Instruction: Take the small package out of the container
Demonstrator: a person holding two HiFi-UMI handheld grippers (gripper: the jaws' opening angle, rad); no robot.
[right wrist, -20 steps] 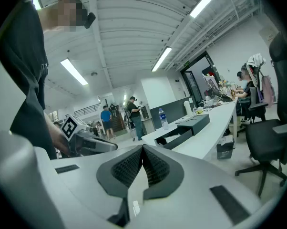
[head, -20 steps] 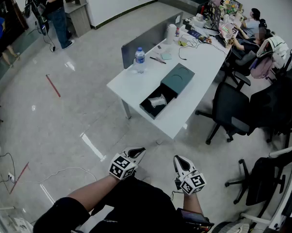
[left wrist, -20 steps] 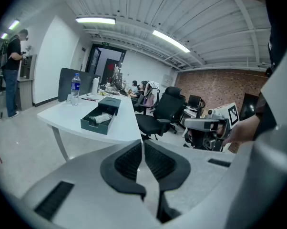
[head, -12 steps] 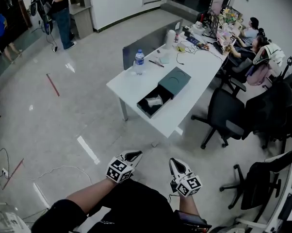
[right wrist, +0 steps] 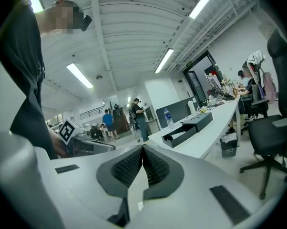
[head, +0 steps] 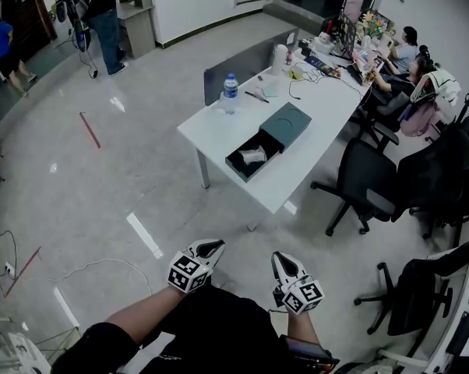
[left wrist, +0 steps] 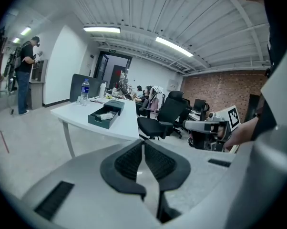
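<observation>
A dark green open box (head: 242, 162) lies near the front of a white table (head: 211, 135), with its lid (head: 287, 125) beside it. Inside the box rests a small pale package (head: 252, 156). The box also shows in the left gripper view (left wrist: 104, 119) and the right gripper view (right wrist: 180, 134). Both grippers are held low in front of my body, well short of the table. My left gripper (head: 216, 245) is shut and holds nothing, jaws touching (left wrist: 143, 143). My right gripper (head: 280, 256) is likewise shut and holds nothing (right wrist: 143, 149).
A water bottle (head: 230, 93) and small desk items stand further back on the table. Black office chairs (head: 359, 181) crowd the table's right side. People sit at the far end (head: 406, 49); others stand at back left (head: 102, 14). A cable (head: 94, 267) lies on the floor.
The view has shifted slightly: the table sits a little higher and further right in the head view. Both grippers stay shut and low, moved only slightly.
</observation>
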